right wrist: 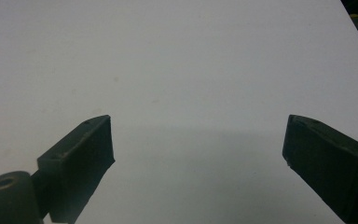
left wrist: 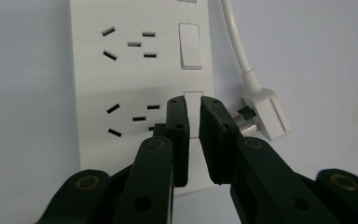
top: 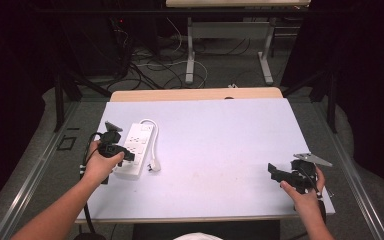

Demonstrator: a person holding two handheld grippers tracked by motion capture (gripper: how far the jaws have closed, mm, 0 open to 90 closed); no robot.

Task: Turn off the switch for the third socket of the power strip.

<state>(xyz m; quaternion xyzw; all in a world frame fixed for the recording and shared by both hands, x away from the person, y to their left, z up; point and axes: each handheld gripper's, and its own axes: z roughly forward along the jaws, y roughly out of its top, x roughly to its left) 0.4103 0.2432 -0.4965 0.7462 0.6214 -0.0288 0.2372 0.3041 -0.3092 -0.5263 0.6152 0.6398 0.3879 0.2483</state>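
1. I'm holding my left hand-held gripper (left wrist: 194, 103) right over the near end of the power strip (top: 136, 143). In the left gripper view the jaws are nearly closed, just a thin gap between the tips, and they're gripping nothing. The tips are sitting over the near rocker switch (left wrist: 194, 96), but whether they're touching it I can't tell.

2. That's the relation everything turns on: the switch is lying straight ahead of and under the tips, so I reckon the next bit is a short push down, no sideways travel.

3. The strip is lying on the left part of the counter (top: 220, 145), long axis running away from me, tilted a little to the right at the far end. Sockets are facing up, and the switches are running in a row along its right edge; a second switch (left wrist: 189, 45) is sitting farther up.

4. The cord (top: 154, 131) is leaving the far end, looping back down the right side, and ending in the plug (left wrist: 266, 111), which is lying loose on the counter just beside my right jaw, prongs pointing toward the strip. So it isn't plugged into anything.

5. My right hand-held gripper (top: 276, 171) is hanging over the right part of the counter, well apart from the strip, jaws spread wide with nothing between them. The left one is clearly nearer, so this is its job.

6. What could go wrong: drifting right and nudging the plug.
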